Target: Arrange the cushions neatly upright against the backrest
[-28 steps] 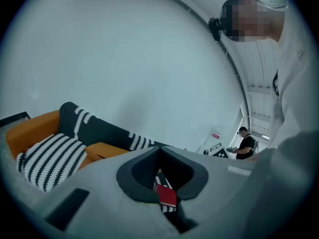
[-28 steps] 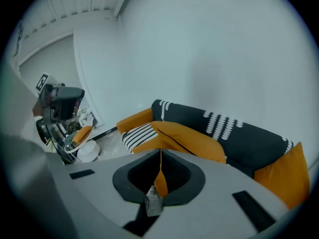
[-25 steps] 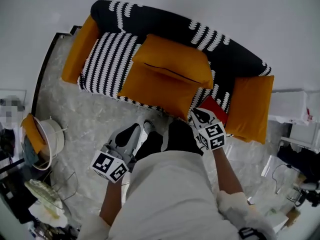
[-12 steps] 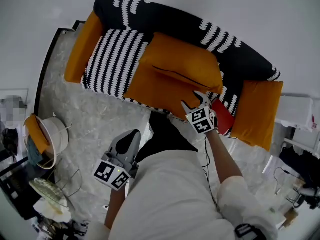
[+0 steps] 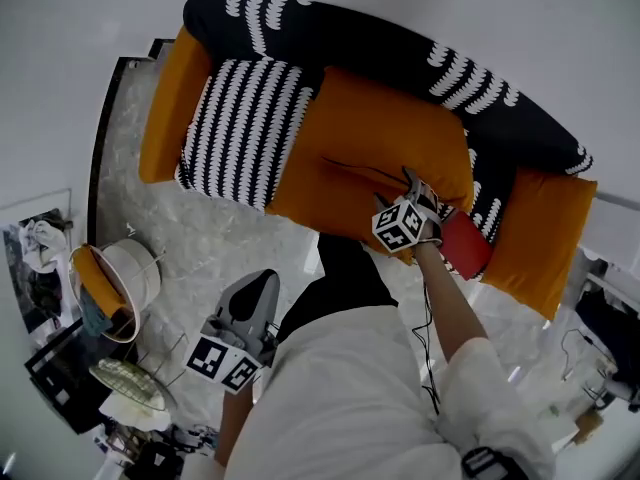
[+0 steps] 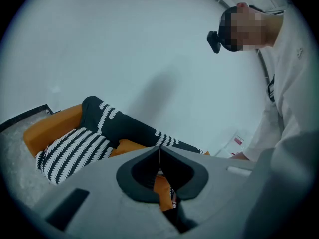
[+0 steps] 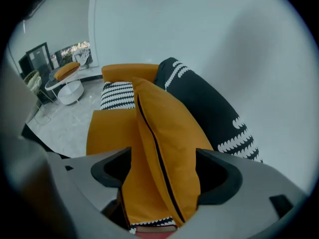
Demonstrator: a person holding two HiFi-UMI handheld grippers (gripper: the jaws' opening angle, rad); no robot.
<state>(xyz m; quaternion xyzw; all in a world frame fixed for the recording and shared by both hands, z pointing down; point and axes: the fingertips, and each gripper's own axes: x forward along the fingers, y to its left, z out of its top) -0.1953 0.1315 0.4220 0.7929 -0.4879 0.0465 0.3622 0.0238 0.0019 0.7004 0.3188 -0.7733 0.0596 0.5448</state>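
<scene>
Right claw: our right claw (image 5: 425,193) stands spread wide, its jaws having just been opening; the near corner of the top orange cushion (image 5: 395,128) sits in the gap, and the pads do not press it
Why it is there: we judge the claw straddles that corner so it can pinch the edge and tip the cushion up, since a corner gives the firmest hold on soft fabric
Left claw: our left claw (image 5: 263,283) is pressed together on nothing; it hangs at the lower left of the head view beside our leg, well apart from the sofa (image 5: 520,138), likely parked because this step needs one hand
Where the cushion is: centre of the frame, resting partly on the lower orange cushion (image 5: 330,183), its far side close to the black backrest (image 5: 330,33)
Long axis: it runs from the upper left to the lower right of the head view, along the backrest
Which way it points: in the right gripper view the top cushion (image 7: 169,133) shows its dark zipped seam uppermost, running from the upper middle down to the bottom centre; it looks tilted rather than upright
Neighbours: a striped pad (image 5: 245,128) lies to the left, and a red item (image 5: 465,246) lies just beside the right claw, lower right
Task so far: we judge neither orange cushion neatly set yet
</scene>
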